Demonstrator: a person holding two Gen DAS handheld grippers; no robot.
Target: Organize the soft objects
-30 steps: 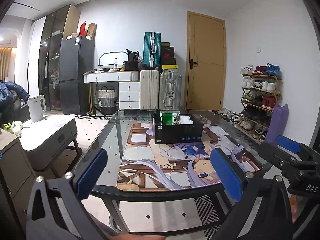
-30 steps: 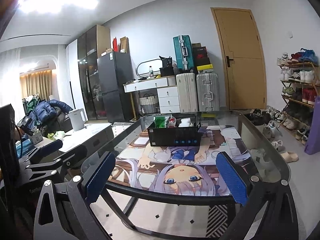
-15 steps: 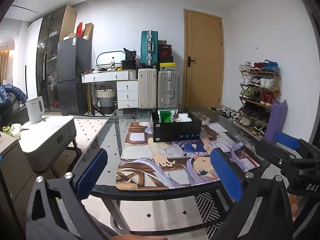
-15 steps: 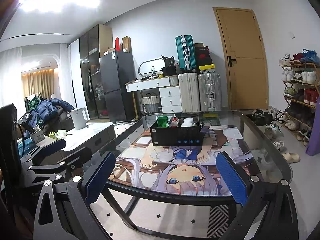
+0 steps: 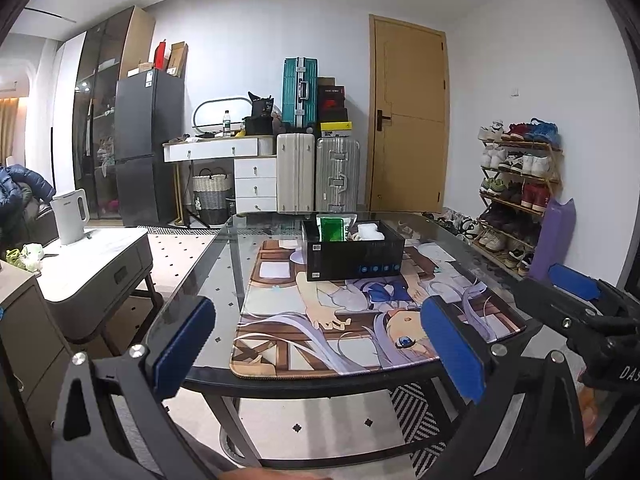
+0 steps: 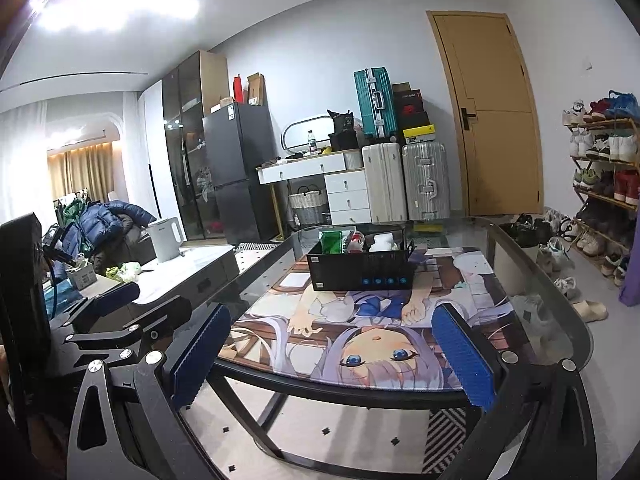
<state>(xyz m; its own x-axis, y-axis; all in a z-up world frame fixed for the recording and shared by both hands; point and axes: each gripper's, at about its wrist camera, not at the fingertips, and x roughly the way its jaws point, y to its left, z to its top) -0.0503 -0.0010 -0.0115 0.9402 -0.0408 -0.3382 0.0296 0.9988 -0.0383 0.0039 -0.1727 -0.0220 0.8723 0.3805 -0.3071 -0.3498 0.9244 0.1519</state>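
Observation:
A black box [image 5: 354, 258] stands on an anime-print mat [image 5: 360, 320] on a glass table [image 5: 224, 280]. It holds a green packet [image 5: 331, 228] and a white soft item [image 5: 370, 232]. It also shows in the right wrist view as the box [image 6: 362, 270], with the green packet [image 6: 334, 241], a red-and-white item [image 6: 356, 240] and the white item [image 6: 382, 243]. My left gripper [image 5: 318, 350] is open and empty, in front of the table's near edge. My right gripper [image 6: 332, 356] is open and empty, beside it on the right.
A low white side table [image 5: 92, 256] with a white kettle [image 5: 70, 216] stands left. A shoe rack [image 5: 516, 196] lines the right wall. Suitcases [image 5: 316, 172], a white desk [image 5: 224, 152] and a door [image 5: 408, 120] are behind the table.
Both views have tilted up slightly and the box and table now sit lower in frame. Both grippers stay open and empty.

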